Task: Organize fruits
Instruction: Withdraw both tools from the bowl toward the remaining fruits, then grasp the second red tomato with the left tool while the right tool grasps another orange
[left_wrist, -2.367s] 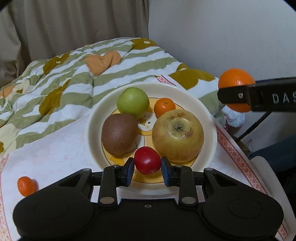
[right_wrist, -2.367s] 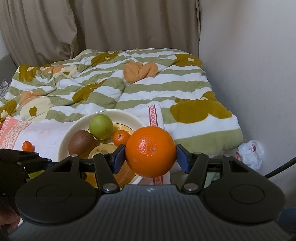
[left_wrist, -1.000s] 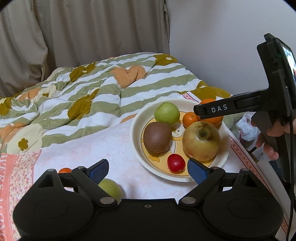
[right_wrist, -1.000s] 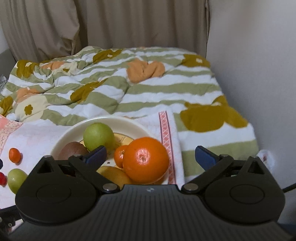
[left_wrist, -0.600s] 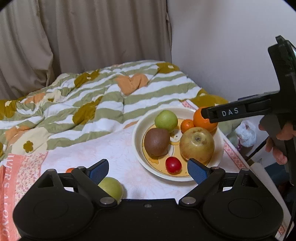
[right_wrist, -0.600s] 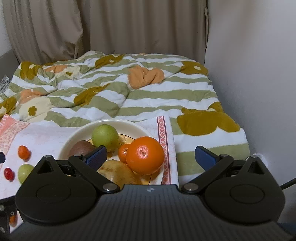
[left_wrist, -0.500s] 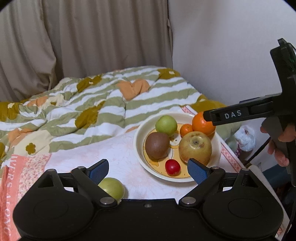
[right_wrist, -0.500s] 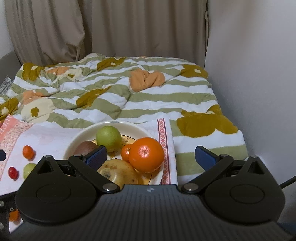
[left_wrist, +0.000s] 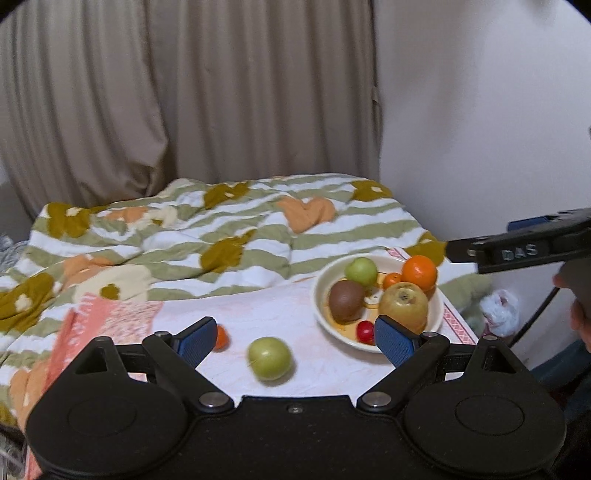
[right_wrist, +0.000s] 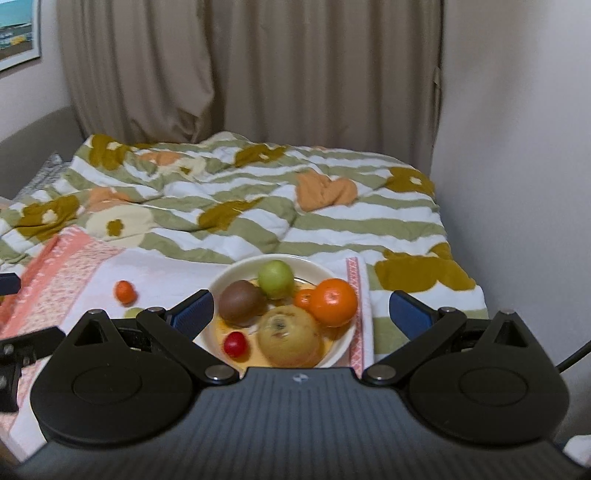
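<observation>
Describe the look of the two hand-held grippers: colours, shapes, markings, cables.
Left hand-held gripper: matte black body, two round discs, angled black fingers with blue pads, silver pivot screws. Right hand-held gripper: same layout, but a ribbed dark grey centre plate with a small logo. Seen side-on from the left wrist view, it bears "DAS" lettering, and a black cable hangs below it.

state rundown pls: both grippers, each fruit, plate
left gripper: open, empty
right gripper: open, empty
plate: holds six fruits
orange: on plate
yellow apple: on plate
kiwi: on plate
green apple on plate: on plate
small tangerine on plate: beside orange
red fruit: on plate
loose green apple: on cloth, off plate
loose tangerine: on cloth, off plate
</observation>
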